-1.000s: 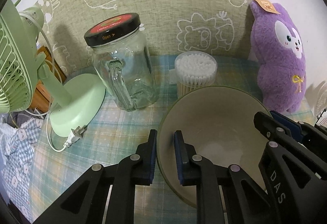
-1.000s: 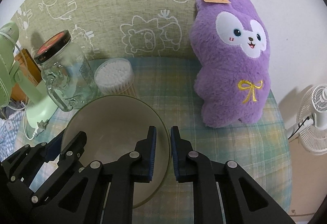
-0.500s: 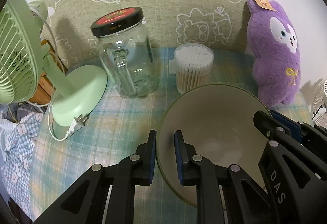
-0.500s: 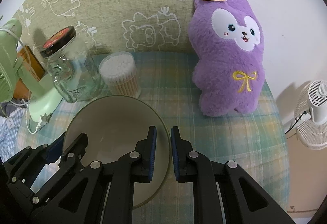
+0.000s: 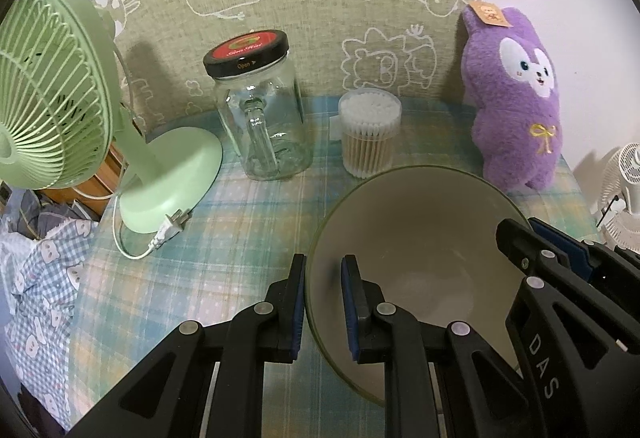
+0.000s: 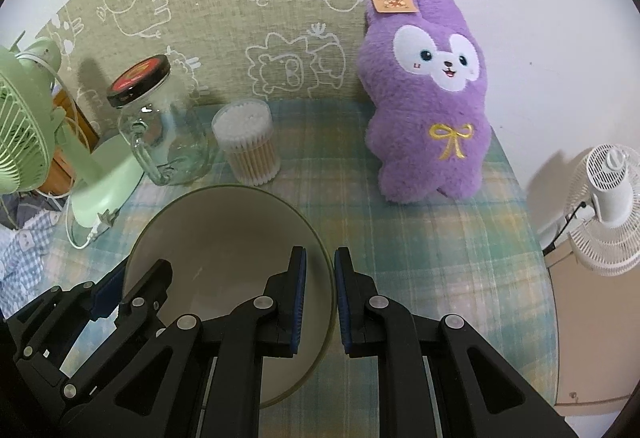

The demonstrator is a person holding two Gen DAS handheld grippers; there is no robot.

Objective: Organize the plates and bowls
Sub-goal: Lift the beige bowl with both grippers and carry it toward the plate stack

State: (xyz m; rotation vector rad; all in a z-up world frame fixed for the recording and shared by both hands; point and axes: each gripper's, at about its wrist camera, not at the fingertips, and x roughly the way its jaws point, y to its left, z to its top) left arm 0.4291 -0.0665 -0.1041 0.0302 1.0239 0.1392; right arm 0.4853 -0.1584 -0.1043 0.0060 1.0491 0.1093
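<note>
Both tongs pinch the round olive-rimmed cream ceramic bowl [image 5: 424, 238]: left tongs [image 5: 323, 302] on its left rim, right tongs [image 6: 320, 298] on its right rim, above the plaid-clothed surface [image 6: 400, 238].

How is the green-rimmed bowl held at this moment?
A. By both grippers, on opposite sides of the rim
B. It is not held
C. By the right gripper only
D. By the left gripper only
A: the left gripper and the right gripper each clamp the rim of the bowl.
</note>
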